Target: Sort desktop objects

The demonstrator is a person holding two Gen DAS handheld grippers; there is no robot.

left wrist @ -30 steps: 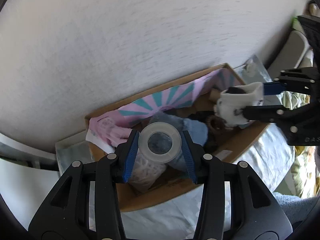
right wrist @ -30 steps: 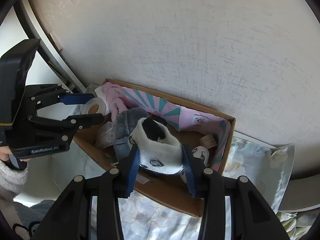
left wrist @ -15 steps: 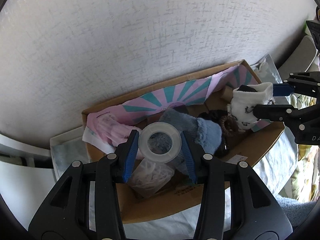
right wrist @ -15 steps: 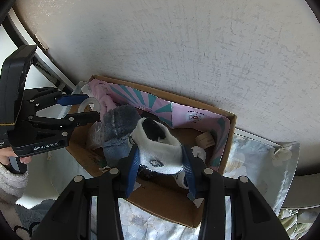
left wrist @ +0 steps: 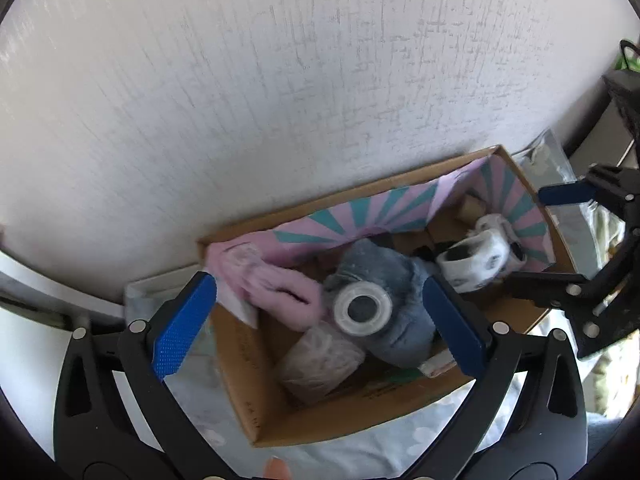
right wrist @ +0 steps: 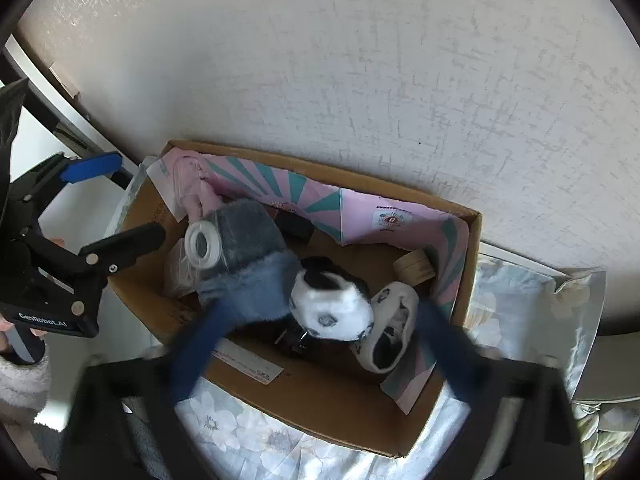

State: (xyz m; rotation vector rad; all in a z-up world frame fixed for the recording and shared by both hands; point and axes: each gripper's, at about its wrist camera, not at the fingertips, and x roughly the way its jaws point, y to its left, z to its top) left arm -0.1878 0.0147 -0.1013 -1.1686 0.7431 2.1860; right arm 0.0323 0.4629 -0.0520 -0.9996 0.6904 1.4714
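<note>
A white textured wall [left wrist: 280, 100] rises behind everything. Below lies pale floral bedding [right wrist: 248, 436], perhaps a quilt, and a dark window frame [right wrist: 60, 96] edges the left.

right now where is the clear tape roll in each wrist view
Left wrist: the clear tape roll is just below centre, lying on the grey-blue fuzzy sock, between the opening blue pads, touching neither.
Right wrist: the tape roll is left of centre, at the same sock's left end, by the left gripper's lower finger.
Shared landmark: the pink-and-teal striped sheet along the cardboard box's far wall.
</note>
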